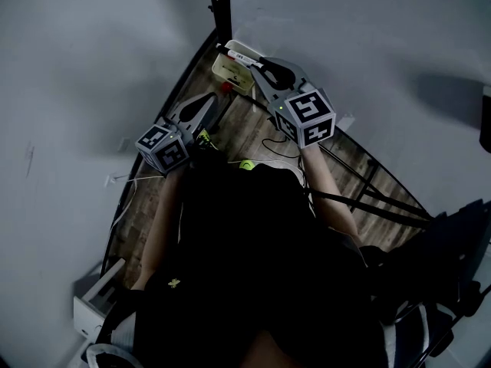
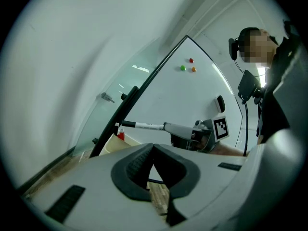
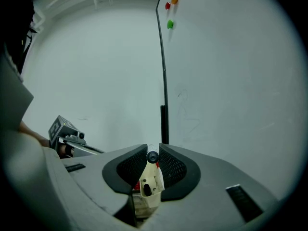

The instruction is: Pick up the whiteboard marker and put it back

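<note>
My right gripper (image 1: 257, 67) is shut on the whiteboard marker (image 1: 236, 55), a white barrel with a black cap that sticks out past the fingertips. In the right gripper view the marker (image 3: 152, 157) shows end-on between the pads, straight above the cream marker tray (image 3: 152, 186). That tray (image 1: 230, 72) hangs at the whiteboard's lower edge, and a red object (image 2: 120, 135) sits in it. The left gripper view shows the marker (image 2: 144, 125) held level over the tray (image 2: 113, 147). My left gripper (image 1: 215, 96) hangs lower and to the left, shut with nothing in it.
The whiteboard (image 2: 192, 95) has a black frame (image 3: 163, 81) and coloured magnets (image 2: 187, 66) near its top. A wooden floor (image 1: 253, 125) with cables lies below. Black stand legs (image 1: 368, 198) cross at the right, and a white box (image 1: 92, 305) sits low at the left.
</note>
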### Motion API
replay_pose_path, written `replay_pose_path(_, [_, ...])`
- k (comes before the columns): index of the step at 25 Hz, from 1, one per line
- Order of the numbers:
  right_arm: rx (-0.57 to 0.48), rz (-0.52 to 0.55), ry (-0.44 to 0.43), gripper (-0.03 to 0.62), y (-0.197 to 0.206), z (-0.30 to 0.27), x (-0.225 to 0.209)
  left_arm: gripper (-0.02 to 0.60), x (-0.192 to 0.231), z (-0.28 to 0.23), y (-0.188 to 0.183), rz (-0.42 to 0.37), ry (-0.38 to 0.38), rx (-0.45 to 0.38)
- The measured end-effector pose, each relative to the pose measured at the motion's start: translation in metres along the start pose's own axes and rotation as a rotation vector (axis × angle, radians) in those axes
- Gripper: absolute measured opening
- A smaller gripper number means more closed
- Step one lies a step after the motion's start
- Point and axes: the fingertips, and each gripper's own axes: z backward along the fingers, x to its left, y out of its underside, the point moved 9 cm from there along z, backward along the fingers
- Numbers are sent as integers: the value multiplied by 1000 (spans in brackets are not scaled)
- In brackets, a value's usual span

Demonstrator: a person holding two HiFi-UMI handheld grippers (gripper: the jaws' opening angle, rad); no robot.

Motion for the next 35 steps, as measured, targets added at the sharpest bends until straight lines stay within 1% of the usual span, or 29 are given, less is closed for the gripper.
replay_pose_path(11, [48, -15, -18, 77, 9, -3, 7, 2, 3, 6, -1, 2, -5, 16])
replay_pose_path(15, [73, -23, -19, 77, 16, -6, 7, 2, 5, 3, 0, 21, -4, 27])
replay_pose_path(20, [110, -20, -17, 77, 26, -11, 7, 2, 10, 2, 4, 23, 5, 34])
replay_pose_path(22, [123, -20, -16, 77, 30, -13, 7, 2, 10, 1, 4, 42, 3, 39])
replay_pose_path(27, [146, -2, -20, 77, 32, -19, 10, 2, 12, 4, 5, 63, 0, 38])
replay_pose_path(32, [182, 40, -20, 77, 34, -25, 12, 2, 12, 5, 7, 82, -2, 51])
replay_pose_path(35, [202, 43, -15, 77, 37, -29, 12, 2, 16, 6, 10, 89, -2, 47])
